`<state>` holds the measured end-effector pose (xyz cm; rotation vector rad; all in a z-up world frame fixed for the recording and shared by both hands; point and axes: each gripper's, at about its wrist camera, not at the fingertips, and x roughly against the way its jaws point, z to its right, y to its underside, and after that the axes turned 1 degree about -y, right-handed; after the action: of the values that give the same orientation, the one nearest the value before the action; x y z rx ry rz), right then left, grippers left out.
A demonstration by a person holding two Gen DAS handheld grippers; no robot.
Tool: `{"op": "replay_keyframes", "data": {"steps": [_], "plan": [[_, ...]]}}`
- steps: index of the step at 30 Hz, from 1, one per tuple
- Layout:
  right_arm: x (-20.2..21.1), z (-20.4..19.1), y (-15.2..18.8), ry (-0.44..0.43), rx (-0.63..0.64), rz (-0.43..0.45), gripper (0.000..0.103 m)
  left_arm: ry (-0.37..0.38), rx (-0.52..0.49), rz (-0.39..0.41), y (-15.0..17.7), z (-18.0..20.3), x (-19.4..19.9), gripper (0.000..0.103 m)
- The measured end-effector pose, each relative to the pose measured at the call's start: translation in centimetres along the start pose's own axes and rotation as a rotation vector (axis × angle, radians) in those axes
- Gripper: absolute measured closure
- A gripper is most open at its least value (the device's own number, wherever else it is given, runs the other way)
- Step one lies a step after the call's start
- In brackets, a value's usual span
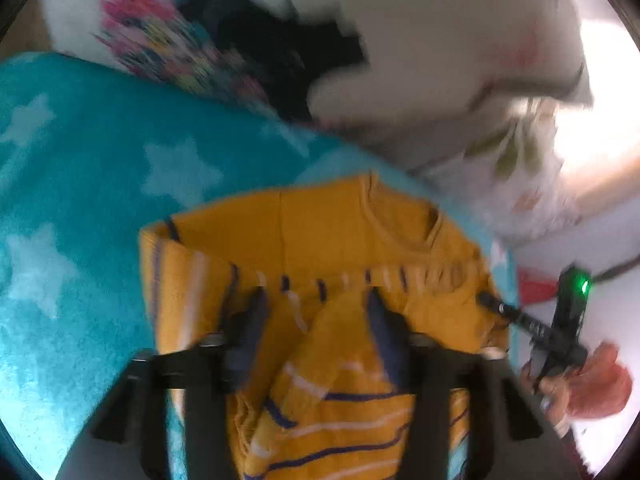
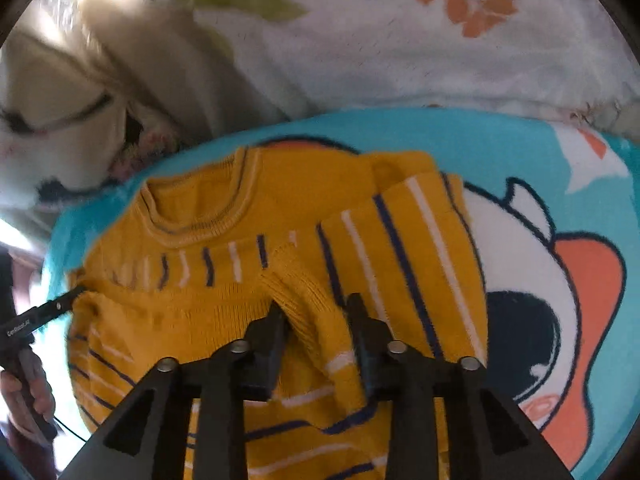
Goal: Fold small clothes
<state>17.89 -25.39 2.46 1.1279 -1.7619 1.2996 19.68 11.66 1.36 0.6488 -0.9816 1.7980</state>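
A small mustard sweater [image 2: 224,272] with navy and white stripes lies collar-up on the turquoise blanket [image 1: 80,184], both sleeves already drawn in across its chest — you are midway through the fold. Your left gripper [image 1: 316,304] hangs over the sweater's lower half with a folded sleeve [image 1: 340,344] bunched between its jaws; they stand apart, and the pads do not appear to press the knit. Your right gripper [image 2: 316,312] is likewise spread, the ribbed cuff [image 2: 296,292] of the other sleeve lying in the gap, seemingly unclamped. The sleeve stage looks finished, by this reading. Next would be the hem — you would need to bring both grippers to the bottom edge, pinch it at two corners and carry it up toward the collar [image 2: 192,216], keeping the tucked sleeves from sliding out. A floral quilt [image 2: 400,60] lies behind.
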Motion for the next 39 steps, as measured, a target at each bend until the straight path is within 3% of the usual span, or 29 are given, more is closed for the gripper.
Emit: {"op": "replay_keyframes", "data": {"steps": [2,5,8,12,13,15,17,18,20,23,24,25,26,27,28,29,30,36,39], "plan": [[1.9,0.7,-0.1,0.002,-0.036,0.059,0.046,-0.024,0.010,0.043,-0.3,-0.5,1.7,0.036],[4.6,1.7,0.0,0.004,-0.078,0.126,0.046,-0.037,-0.003,0.049,-0.4,-0.7,3.2,0.036],[6.6,1.1,0.9,-0.032,-0.070,0.162,0.046,-0.093,-0.095,0.046,1.3,0.6,4.8,0.036],[5.8,-1.5,2.7,-0.080,0.001,0.106,0.052,-0.052,-0.262,0.009,4.0,4.1,4.1,0.036],[5.0,-2.2,3.1,-0.079,0.023,0.082,0.055,-0.071,-0.290,0.003,4.3,4.4,3.6,0.036],[3.5,-3.2,3.6,-0.006,0.064,0.065,0.056,-0.154,-0.322,0.007,4.3,4.7,2.3,0.036],[3.0,-3.6,3.3,0.126,0.102,0.112,0.055,-0.156,-0.310,0.032,3.8,4.2,1.7,0.035],[3.1,-3.7,3.1,0.162,0.117,0.136,0.051,-0.145,-0.299,0.044,3.5,3.9,1.6,0.032],[3.0,-3.5,2.5,0.160,0.125,0.134,0.039,-0.125,-0.304,0.050,3.0,3.5,1.1,0.017],[1.7,-2.9,1.7,0.174,0.126,0.100,0.037,-0.124,-0.346,-0.016,2.7,3.9,-1.3,0.017],[1.2,-2.6,1.6,0.184,0.119,0.088,0.037,-0.112,-0.365,-0.039,2.7,4.2,-1.8,0.020],[0.5,-2.2,1.4,0.174,0.106,0.066,0.037,-0.115,-0.377,-0.051,2.8,4.6,-2.1,0.041],[0.0,-2.0,1.3,0.152,0.095,0.048,0.039,-0.129,-0.384,-0.064,2.8,4.7,-2.6,0.081],[-0.4,-1.7,1.2,0.122,0.085,0.029,0.056,-0.139,-0.380,-0.082,2.6,4.6,-2.8,0.094],[-0.6,-1.6,1.2,0.078,0.075,0.011,0.066,-0.115,-0.356,-0.091,2.3,4.4,-2.7,0.094],[-0.6,-1.5,1.2,0.064,0.073,0.000,0.084,-0.090,-0.327,-0.090,1.8,4.2,-2.5,0.095],[-0.5,-1.7,1.1,0.062,0.081,-0.007,0.090,-0.084,-0.313,-0.090,1.2,4.2,-2.3,0.095],[1.5,-2.0,-1.9,0.140,0.116,0.064,0.095,-0.149,-0.330,-0.082,-1.3,5.4,-3.4,0.095],[0.6,-1.5,-3.2,0.201,0.096,0.068,0.095,-0.180,-0.265,-0.114,-1.4,4.0,-5.5,0.082]]}}
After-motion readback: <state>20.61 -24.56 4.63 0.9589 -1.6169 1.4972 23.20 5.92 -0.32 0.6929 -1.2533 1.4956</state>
